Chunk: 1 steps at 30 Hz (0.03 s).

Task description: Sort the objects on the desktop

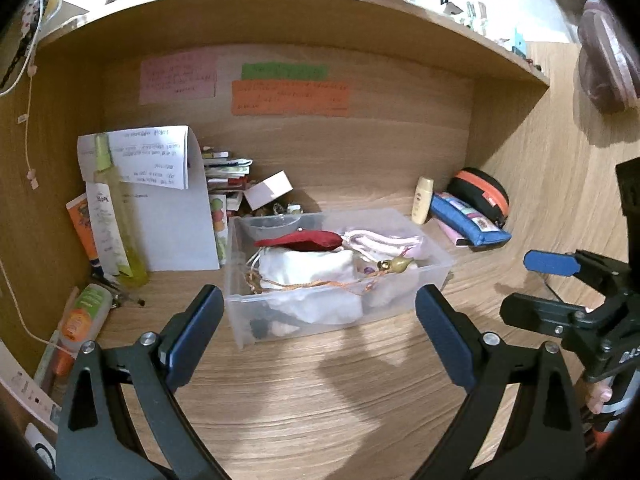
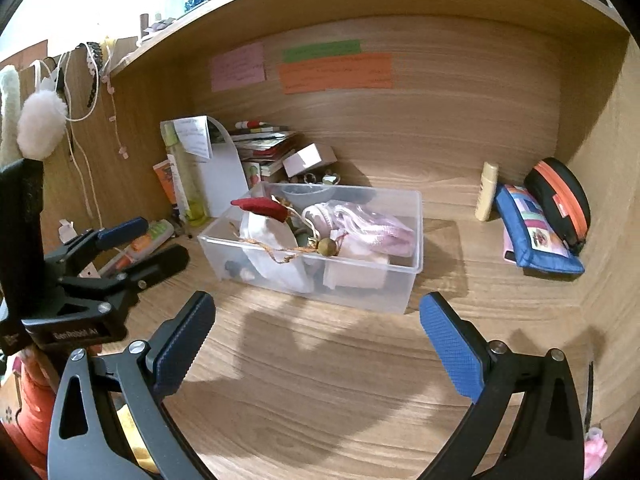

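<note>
A clear plastic bin (image 1: 340, 276) stands on the wooden desk (image 1: 320, 400) toward its back edge, under the shelf. In it lie a red pouch (image 1: 304, 240), a white drawstring bag (image 1: 308, 270), a pink cloth bag (image 1: 380, 242) and a small brass bell (image 1: 398, 265); whatever sits low in the bin shows only as dark blurs through the frosted wall.

The left gripper (image 1: 320, 336) hovers over the desk's front part, its jaws spread wide with nothing between them. The right gripper (image 2: 318, 344) is also wide open and empty, and in the left view only its tips show at the right edge.

By the back right corner a blue pencil case (image 2: 534, 236) leans against a black case with an orange zip (image 2: 560, 196), half hiding a pink item beneath; a cream bottle (image 2: 486, 192) stands just beside them. At the back left corner, a tall green bottle (image 1: 116, 216) fronts curled white paper (image 1: 160, 200), which hides most of a book pile (image 1: 228, 176). Writing on the pink, green and orange notes (image 1: 288, 98) on the back panel is too blurred to read.
</note>
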Tool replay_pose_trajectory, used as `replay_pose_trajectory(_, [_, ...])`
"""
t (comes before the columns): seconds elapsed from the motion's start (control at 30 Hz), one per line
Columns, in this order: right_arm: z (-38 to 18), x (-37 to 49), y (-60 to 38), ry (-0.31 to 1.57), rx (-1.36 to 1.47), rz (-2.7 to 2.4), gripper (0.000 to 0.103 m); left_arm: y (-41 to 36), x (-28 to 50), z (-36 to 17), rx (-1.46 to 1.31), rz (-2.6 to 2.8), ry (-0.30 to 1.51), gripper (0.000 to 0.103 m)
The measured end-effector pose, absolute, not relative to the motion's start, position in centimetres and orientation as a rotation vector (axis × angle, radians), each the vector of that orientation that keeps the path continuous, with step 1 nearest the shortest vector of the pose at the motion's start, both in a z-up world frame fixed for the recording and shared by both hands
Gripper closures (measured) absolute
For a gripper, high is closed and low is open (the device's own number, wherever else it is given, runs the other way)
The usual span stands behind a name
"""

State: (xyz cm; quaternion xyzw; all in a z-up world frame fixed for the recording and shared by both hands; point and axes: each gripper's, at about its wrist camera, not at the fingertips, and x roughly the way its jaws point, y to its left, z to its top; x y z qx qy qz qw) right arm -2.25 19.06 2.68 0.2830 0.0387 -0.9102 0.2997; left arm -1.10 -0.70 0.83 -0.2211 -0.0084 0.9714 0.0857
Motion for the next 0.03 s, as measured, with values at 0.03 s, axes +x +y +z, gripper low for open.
replay_pose_trajectory(0.03, [2.6, -2.33, 19.19, 0.102, 0.755, -2.42, 0.001, -0.72, -1.12, 0.83, -0.663, 2.895, -0.029, 0.005])
